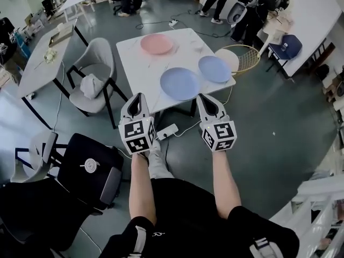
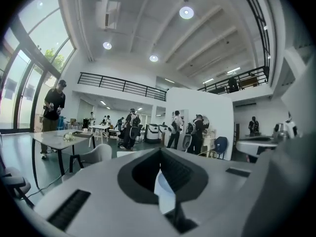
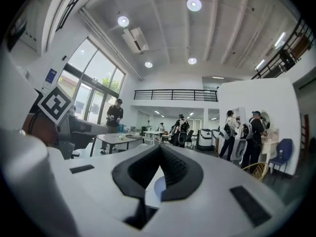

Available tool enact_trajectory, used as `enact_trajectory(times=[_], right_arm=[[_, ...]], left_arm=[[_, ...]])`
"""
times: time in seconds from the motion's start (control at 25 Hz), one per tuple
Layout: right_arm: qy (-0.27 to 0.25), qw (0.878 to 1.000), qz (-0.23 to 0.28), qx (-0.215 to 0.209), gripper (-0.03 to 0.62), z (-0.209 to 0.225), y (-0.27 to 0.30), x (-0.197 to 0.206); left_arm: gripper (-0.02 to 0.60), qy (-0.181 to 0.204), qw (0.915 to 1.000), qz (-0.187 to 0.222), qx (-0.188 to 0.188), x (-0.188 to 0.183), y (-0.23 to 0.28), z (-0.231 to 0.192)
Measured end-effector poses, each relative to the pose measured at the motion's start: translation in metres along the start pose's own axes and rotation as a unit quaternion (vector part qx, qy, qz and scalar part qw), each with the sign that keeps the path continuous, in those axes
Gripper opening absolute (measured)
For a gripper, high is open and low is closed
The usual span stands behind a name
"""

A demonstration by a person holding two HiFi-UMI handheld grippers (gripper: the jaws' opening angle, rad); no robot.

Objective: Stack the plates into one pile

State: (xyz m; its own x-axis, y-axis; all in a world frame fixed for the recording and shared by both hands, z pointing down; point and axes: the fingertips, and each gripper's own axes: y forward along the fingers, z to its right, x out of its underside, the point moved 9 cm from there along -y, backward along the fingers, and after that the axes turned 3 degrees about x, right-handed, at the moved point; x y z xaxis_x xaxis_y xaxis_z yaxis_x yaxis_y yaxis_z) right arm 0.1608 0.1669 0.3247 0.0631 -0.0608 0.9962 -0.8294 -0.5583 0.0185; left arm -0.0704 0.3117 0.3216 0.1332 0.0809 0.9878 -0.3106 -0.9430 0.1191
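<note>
Three plates lie apart on the white square table (image 1: 134, 63): a pink plate (image 1: 156, 43) at the far side, a large blue plate (image 1: 179, 83) near the front edge, and a smaller blue plate (image 1: 214, 69) to its right. My left gripper (image 1: 138, 95) is held short of the table's front edge, left of the large blue plate, with its jaws shut and empty. My right gripper (image 1: 202, 97) hangs just in front of that plate, also shut on nothing. In the gripper views, both the left gripper (image 2: 160, 152) and the right gripper (image 3: 160, 149) point level across the room.
A grey chair (image 1: 94, 74) with a white cloth stands left of the table. A round wire basket (image 1: 242, 58) sits at the table's right. A power strip (image 1: 167, 131) lies on the floor under the front edge. A black case (image 1: 88, 168) is by my left leg. People stand at the back.
</note>
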Motion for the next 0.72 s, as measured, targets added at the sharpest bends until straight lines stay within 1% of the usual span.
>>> enact_trajectory(times=[0.08,0.16,0.24,0.36,0.56,0.72], right_arm=[[-0.004,1.000,-0.017,-0.013,0.008,-0.004,0.030,0.009],[-0.008,0.999,-0.026,-0.025,0.007,-0.007,0.063,0.013],[0.003,0.999,-0.032,-0.028,0.008,-0.007,0.097,0.017],[0.018,0.999,-0.043,-0.028,0.006,-0.007,0.150,0.028],[0.021,0.994,-0.097,-0.046,0.006,-0.012,0.225,0.059],[0.028,0.991,-0.131,-0.030,0.006,-0.007,0.261,0.067]], left_arm=[[0.015,-0.014,0.9998,-0.015,-0.004,0.007,0.025,-0.015],[0.015,-0.016,0.9991,-0.038,-0.005,0.014,0.052,-0.027],[0.015,-0.013,0.9980,-0.061,-0.003,0.020,0.078,-0.040],[0.015,-0.018,0.9966,-0.081,-0.003,0.030,0.117,-0.063],[0.015,-0.063,0.9916,-0.113,-0.005,0.055,0.184,-0.104],[0.015,-0.082,0.9875,-0.135,-0.001,0.062,0.226,-0.129]])
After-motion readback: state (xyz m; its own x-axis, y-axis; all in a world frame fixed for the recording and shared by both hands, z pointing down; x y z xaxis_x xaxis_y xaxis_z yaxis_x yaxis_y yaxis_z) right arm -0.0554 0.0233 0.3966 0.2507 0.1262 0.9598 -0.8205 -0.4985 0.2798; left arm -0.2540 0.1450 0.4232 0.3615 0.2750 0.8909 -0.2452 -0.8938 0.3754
